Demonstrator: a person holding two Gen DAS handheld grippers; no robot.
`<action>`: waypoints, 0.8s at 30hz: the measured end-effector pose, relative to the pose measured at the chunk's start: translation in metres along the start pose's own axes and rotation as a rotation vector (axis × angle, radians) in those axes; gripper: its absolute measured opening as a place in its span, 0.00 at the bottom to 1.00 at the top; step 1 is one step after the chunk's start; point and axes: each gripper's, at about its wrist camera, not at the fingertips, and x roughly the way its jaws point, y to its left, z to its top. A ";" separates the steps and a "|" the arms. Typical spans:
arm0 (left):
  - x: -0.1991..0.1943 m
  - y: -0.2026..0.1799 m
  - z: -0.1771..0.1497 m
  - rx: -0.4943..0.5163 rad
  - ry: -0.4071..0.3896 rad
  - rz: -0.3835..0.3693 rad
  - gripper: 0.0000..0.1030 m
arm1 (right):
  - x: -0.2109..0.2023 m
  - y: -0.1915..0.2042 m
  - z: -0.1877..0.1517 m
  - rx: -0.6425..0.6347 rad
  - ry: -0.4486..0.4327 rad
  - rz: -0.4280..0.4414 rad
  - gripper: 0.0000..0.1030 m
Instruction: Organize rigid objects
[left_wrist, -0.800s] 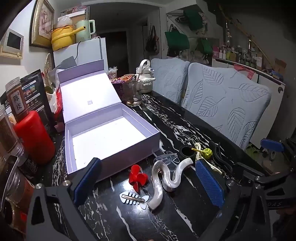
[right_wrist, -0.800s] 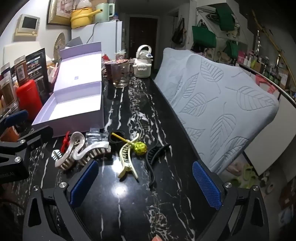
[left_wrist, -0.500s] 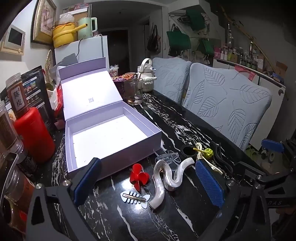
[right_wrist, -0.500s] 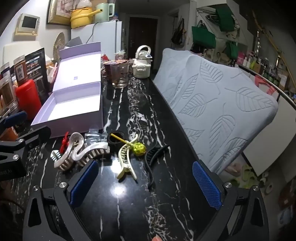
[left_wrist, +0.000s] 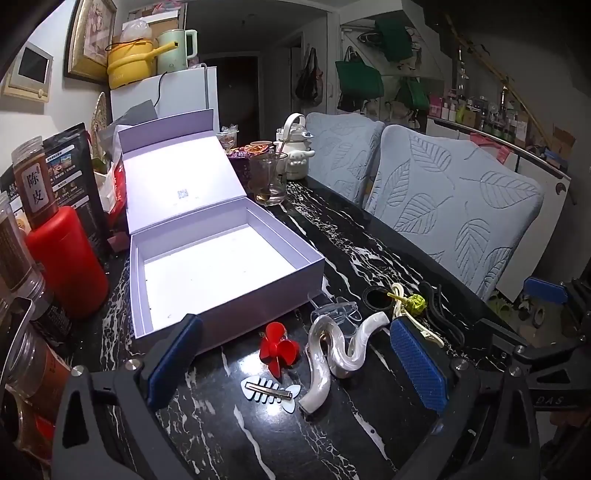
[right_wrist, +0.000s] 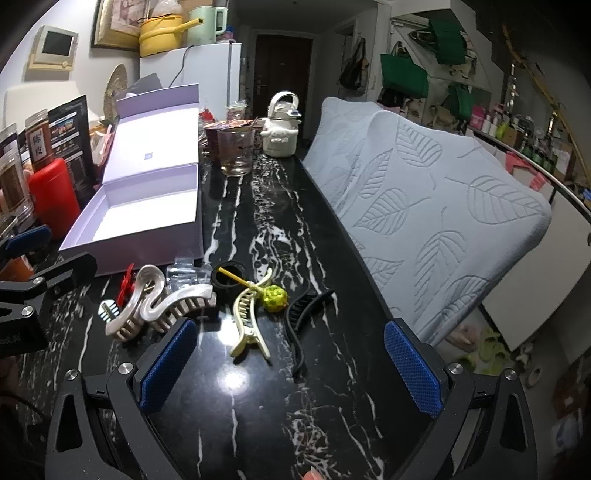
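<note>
Nothing is packed yet: the lavender gift box (left_wrist: 221, 266) sits with its lid thrown back and its white floor bare, while every hair accessory lies loose on the black marble table (right_wrist: 258, 406) just in front of the box's near wall. So the task looks to be at its very start, with all the picking left to do.

The left gripper (left_wrist: 295, 365) hangs wide open and empty over the left part of the pile: the red bow clip (left_wrist: 277, 352), the white fishbone barrette (left_wrist: 269, 394) nearest the camera, and the pearly wavy claw clip (left_wrist: 334, 354), with a clear claw clip (left_wrist: 334, 310) just behind it. The right gripper (right_wrist: 291, 369) is likewise spread and holds nothing, above the cream claw clip (right_wrist: 248, 319), the yellow-green ball hairpin (right_wrist: 274, 298), the black hair clip (right_wrist: 303, 314) and a black hair tie (right_wrist: 226, 275) farther off.

Compared with the earlier frames, the left view has pulled back and up a little, showing more tabletop near the camera; the right view is almost unchanged, and no item has moved.
</note>
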 end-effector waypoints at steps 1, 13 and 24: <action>0.000 0.000 0.000 0.000 0.000 -0.001 1.00 | 0.000 0.000 0.000 0.000 0.001 -0.002 1.00; -0.001 -0.001 0.001 0.004 0.000 -0.003 1.00 | -0.003 -0.001 -0.001 0.003 -0.003 0.001 1.00; -0.003 -0.004 0.001 0.008 0.002 -0.007 1.00 | -0.003 -0.001 -0.001 0.006 -0.002 -0.002 1.00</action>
